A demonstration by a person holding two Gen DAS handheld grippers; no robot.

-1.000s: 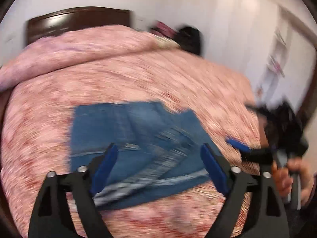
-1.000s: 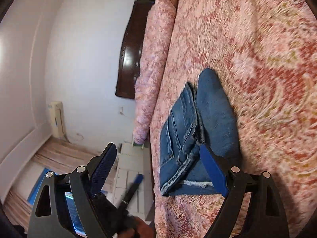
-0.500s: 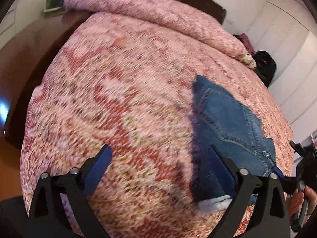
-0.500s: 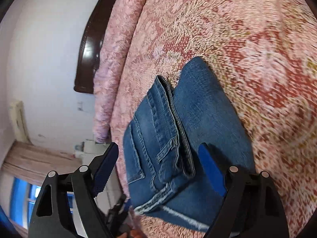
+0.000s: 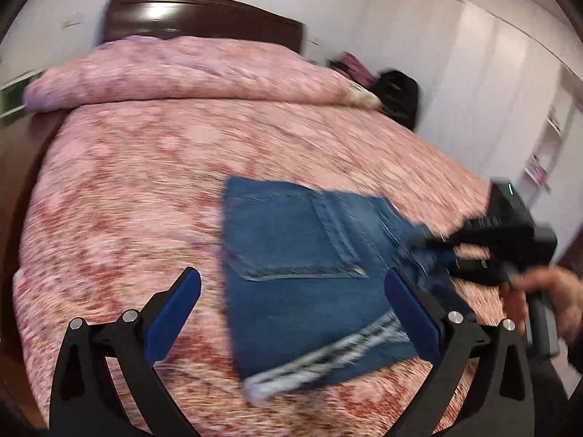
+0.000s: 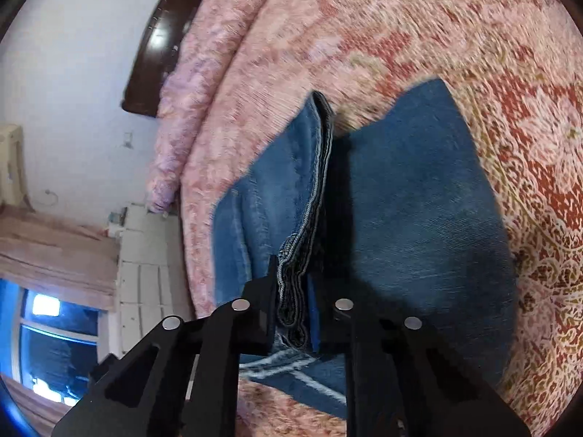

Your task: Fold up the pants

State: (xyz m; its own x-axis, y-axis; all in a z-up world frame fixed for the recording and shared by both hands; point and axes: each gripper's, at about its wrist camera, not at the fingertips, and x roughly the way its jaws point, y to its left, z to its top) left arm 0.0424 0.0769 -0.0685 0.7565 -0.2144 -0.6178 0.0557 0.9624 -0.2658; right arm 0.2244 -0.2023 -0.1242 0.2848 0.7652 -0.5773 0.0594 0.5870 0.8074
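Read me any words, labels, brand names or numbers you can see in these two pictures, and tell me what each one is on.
No text can be read in either view.
Jeans: no readable tag or brand patch showing.
White door at the right of the left wrist view: small pink and white items hang there, too blurred to read.
Bedspread: woven pattern only, no lettering.

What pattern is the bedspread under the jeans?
Pink-and-red ornate floral bedspread; right wrist view shows it best.
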